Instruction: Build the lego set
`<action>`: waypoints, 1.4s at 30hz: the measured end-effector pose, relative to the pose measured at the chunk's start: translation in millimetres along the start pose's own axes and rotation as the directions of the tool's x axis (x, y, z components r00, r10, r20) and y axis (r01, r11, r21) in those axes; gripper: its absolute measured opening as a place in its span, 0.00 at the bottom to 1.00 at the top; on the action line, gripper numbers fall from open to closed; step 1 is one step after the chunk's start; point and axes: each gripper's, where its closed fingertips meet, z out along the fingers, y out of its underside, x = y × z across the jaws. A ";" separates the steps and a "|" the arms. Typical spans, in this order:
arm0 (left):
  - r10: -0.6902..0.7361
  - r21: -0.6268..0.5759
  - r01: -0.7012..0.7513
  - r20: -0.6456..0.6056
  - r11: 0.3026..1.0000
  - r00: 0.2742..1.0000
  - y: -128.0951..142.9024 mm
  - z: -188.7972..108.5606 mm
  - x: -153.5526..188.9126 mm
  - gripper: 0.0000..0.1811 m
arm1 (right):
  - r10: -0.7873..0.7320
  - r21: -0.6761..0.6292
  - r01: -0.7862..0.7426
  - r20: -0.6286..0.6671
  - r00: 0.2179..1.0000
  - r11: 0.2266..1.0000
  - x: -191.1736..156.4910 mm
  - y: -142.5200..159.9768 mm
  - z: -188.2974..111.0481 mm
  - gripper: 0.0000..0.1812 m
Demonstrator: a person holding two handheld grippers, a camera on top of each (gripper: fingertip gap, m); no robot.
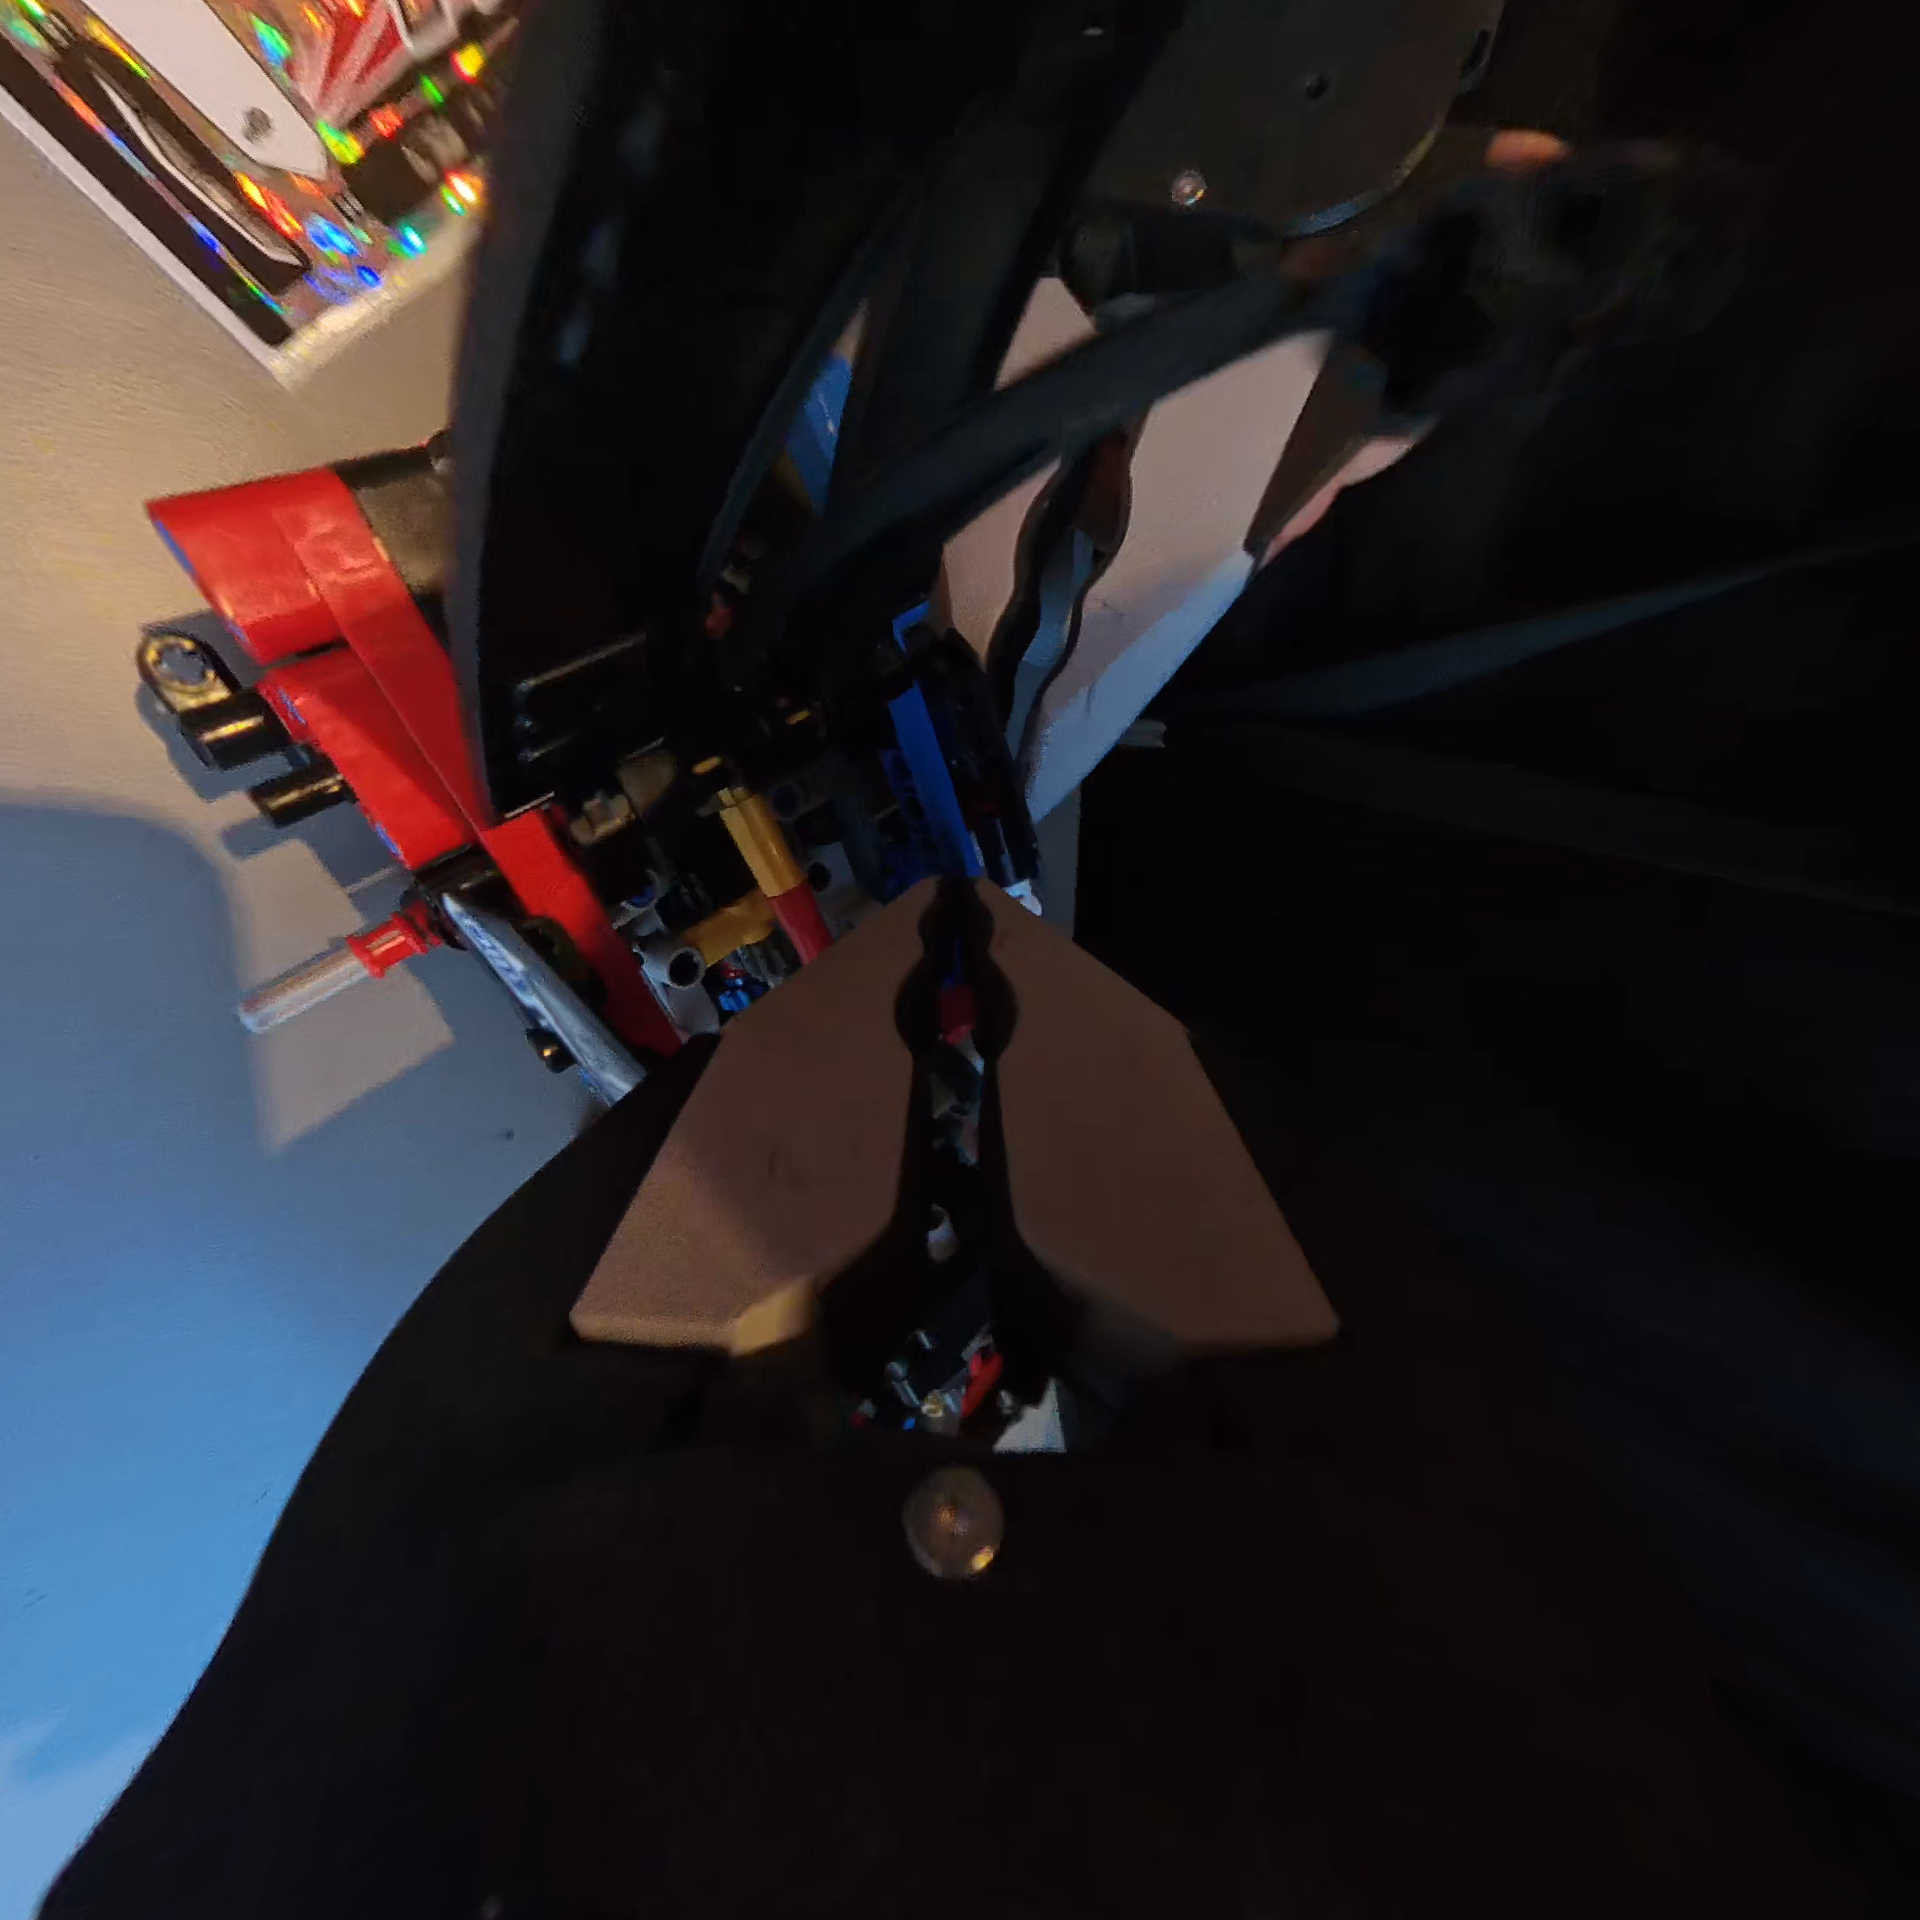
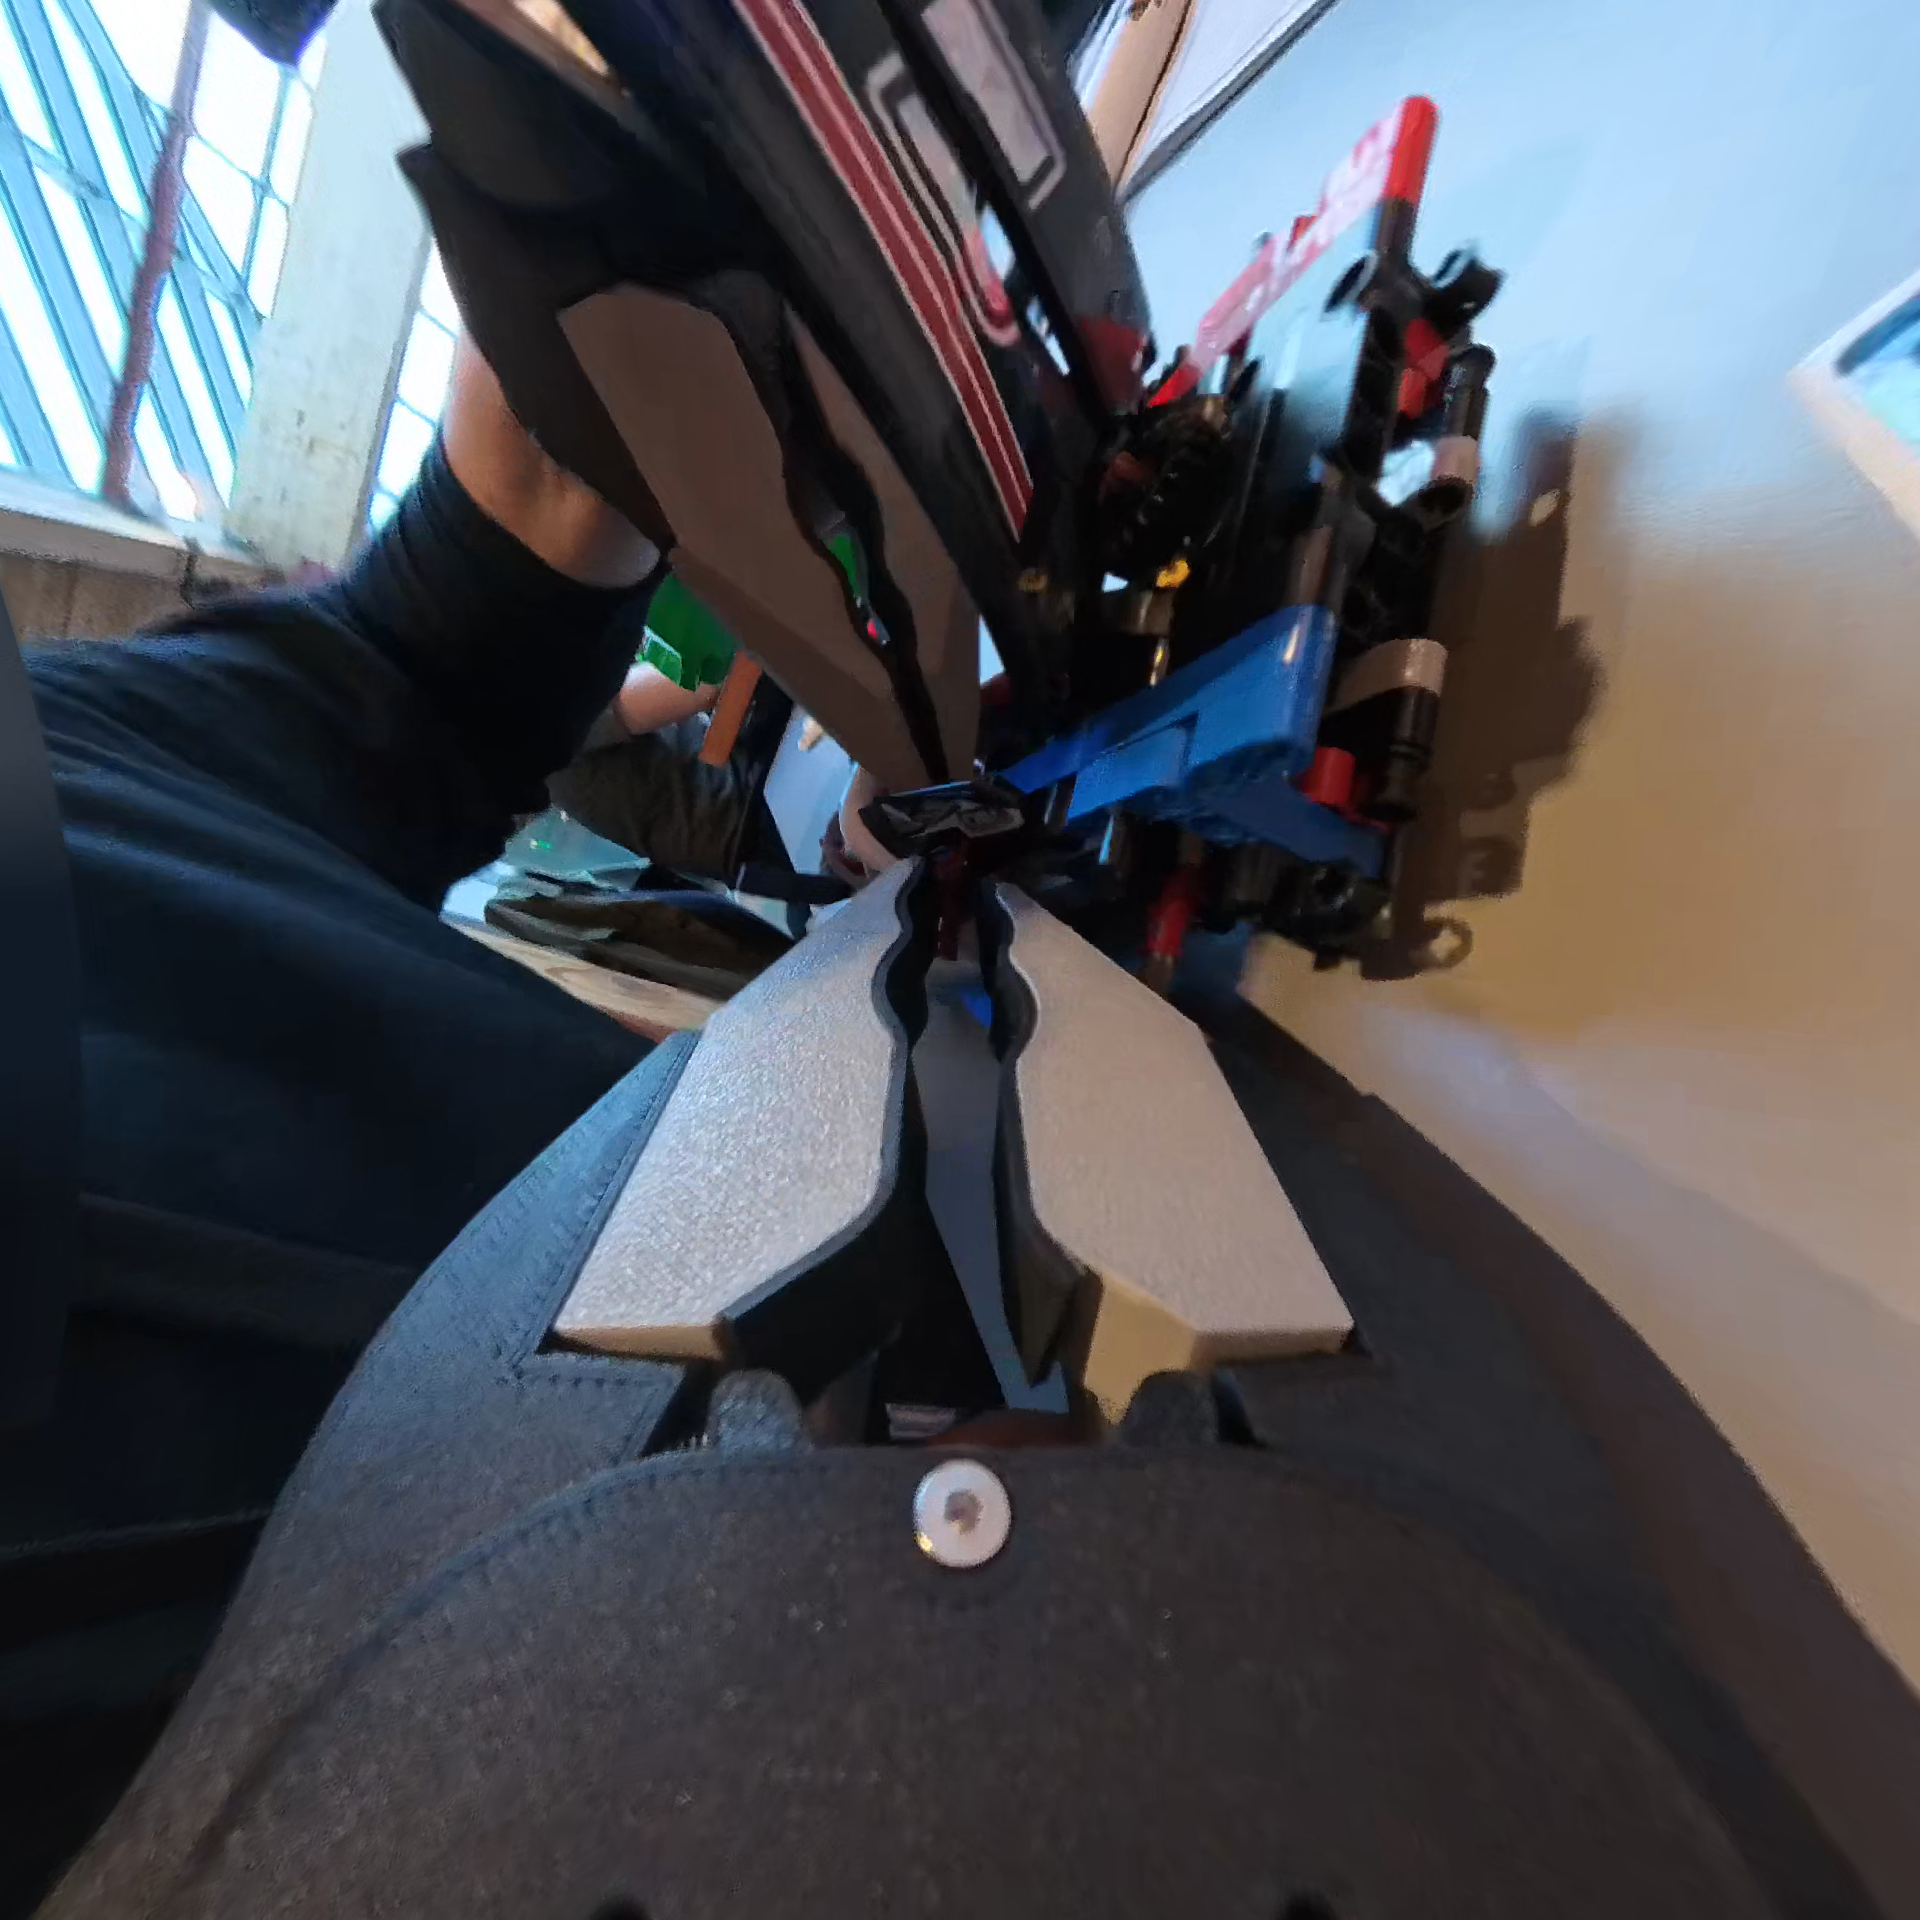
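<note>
Grey right gripper point(image 2: 961, 883), nearest me, has its jaws nearly shut, pinching a small dark piece point(image 2: 951, 816) against the blue beam point(image 2: 1195, 743) of the lego model point(image 2: 1299, 520), which lies on the pale table point(image 2: 1662, 1039). Just beyond, the left gripper point(image 1: 961, 894) is almost closed on the model's edge. I'd judge the build well advanced, with trim parts left to fit

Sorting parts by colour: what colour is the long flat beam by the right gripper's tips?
Blue, clearest in the right wrist view.
</note>
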 end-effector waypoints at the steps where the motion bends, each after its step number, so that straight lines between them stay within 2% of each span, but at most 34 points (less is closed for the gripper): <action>1: 0.015 0.018 -0.015 0.024 1.000 1.000 -2.1 -0.5 -1.3 0.00 | 0.037 0.012 -0.037 0.015 0.999 0.999 0.9 -1.9 -1.5 0.03; 3: 0.020 0.034 -0.021 0.037 0.999 0.999 -2.5 -0.6 -0.6 0.00 | 0.075 0.012 -0.075 0.053 0.996 0.997 -1.4 -2.7 -4.3 0.03; 5: 0.012 0.040 -0.014 0.051 0.999 0.999 0.7 -1.2 -1.0 0.00 | 0.067 0.013 -0.068 0.066 0.996 0.998 -4.4 -1.0 -7.0 0.09; 9: -0.016 0.068 0.010 0.086 0.998 0.996 3.3 -6.0 -0.1 0.05 | 0.052 -0.006 -0.051 0.047 0.998 0.999 -4.8 8.7 -13.8 0.09; 11: -0.004 0.083 -0.006 0.117 0.997 0.993 1.2 -8.0 2.7 0.06 | -0.004 -0.047 0.005 0.024 1.000 0.999 -5.6 15.3 -18.2 0.10; 14: -0.028 0.078 0.013 0.196 0.997 0.980 1.5 -12.7 0.5 0.14 | -0.182 -0.113 0.180 -0.011 0.983 0.977 -7.9 18.7 -29.5 0.09; 16: -0.067 0.113 0.041 0.234 0.993 0.970 -0.7 -19.2 3.6 0.19 | -0.352 -0.161 0.341 -0.047 0.935 0.926 -6.3 15.4 -38.6 0.11; 18: -0.100 0.195 0.048 0.265 0.980 0.959 -7.4 -25.5 11.5 0.22 | -0.515 -0.209 0.489 -0.091 0.853 0.847 0.2 10.0 -46.2 0.16; 23: -0.140 0.298 -0.003 0.458 0.955 0.878 -12.7 -22.6 17.7 0.21 | -0.751 -0.248 0.713 -0.130 0.647 0.656 4.4 -4.1 -55.0 0.16; 26: -0.151 0.308 -0.031 0.548 0.951 0.823 -13.1 -16.7 14.1 0.17 | -0.784 -0.258 0.742 -0.140 0.605 0.619 7.1 -7.9 -56.4 0.15; 29: -0.137 0.259 -0.040 0.629 0.965 0.765 -8.2 -7.8 7.5 0.15 | -0.796 -0.253 0.756 -0.131 0.591 0.604 6.6 -9.5 -59.1 0.14; 33: -0.135 0.223 -0.030 0.686 0.974 0.715 -4.6 0.5 -0.6 0.14 | -0.808 -0.250 0.769 -0.137 0.573 0.588 8.2 -13.1 -62.6 0.14; 42: -0.261 0.391 -0.075 0.733 0.917 0.628 -9.6 -12.6 3.4 0.13 | -0.883 -0.384 0.801 -0.100 0.459 0.459 20.9 1.4 -59.7 0.16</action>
